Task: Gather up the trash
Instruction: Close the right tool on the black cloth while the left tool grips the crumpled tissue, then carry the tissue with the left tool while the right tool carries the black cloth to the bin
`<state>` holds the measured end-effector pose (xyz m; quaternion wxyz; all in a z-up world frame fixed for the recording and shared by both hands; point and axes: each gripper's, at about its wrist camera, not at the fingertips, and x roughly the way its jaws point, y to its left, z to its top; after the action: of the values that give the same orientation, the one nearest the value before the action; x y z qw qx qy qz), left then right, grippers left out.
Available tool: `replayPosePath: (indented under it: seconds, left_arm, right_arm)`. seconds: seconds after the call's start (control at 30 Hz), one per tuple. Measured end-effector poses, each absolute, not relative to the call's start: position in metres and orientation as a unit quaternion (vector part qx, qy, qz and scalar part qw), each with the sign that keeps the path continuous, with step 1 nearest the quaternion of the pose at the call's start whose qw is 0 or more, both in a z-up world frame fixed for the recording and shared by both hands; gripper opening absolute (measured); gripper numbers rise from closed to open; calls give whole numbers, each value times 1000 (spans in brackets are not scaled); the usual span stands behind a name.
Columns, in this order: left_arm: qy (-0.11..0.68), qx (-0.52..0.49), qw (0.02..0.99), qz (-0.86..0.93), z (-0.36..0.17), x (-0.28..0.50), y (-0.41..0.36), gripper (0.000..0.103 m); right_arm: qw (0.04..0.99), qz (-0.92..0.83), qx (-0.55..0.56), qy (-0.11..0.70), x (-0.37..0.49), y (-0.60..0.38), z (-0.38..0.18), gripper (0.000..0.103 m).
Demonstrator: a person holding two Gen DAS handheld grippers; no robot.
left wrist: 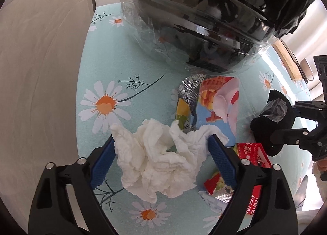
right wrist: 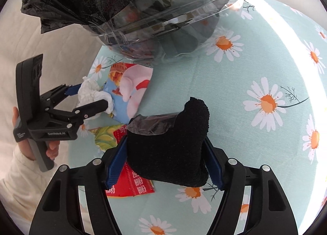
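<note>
— While the left tool (left wrist: 161, 153) clasps the crumpled tissue (left wrist: 161, 153) on the bench (left wrist: 92, 71), could scraps slip?
— Likely; it's loose and puffy, so part may tear or drop short of the lined bin (left wrist: 204, 20).
— And the right tool (right wrist: 165, 157)?
— Clenched on the black cloth wad (right wrist: 169, 149), beside the red wrapper (right wrist: 132, 186). That wrapper could snag and drag along.

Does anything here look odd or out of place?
Yes. Among paper trash, the right gripper closes on a black sock, a clothing item with clear tape stuck on it. Torn snack wrappers lie scattered beside the lined bin.
</note>
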<state>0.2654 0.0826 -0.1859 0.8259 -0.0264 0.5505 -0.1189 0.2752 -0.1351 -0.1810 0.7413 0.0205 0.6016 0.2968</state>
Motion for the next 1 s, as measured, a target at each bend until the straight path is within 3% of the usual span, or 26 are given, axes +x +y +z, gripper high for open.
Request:
replayPosePath:
  seconds: [0.03, 0.2, 1.0]
  left_arm:
    - [552, -32, 823, -130, -184, 261, 82, 64]
    - [561, -28, 815, -142, -174, 251, 77, 45]
    - [530, 2, 844, -79, -86, 205, 84, 42]
  right_arm:
    - [744, 294, 19, 600, 275, -140, -180, 65]
    - [752, 280, 25, 596, 276, -167, -173, 65]
    - [816, 259, 18, 516, 271, -257, -104, 65]
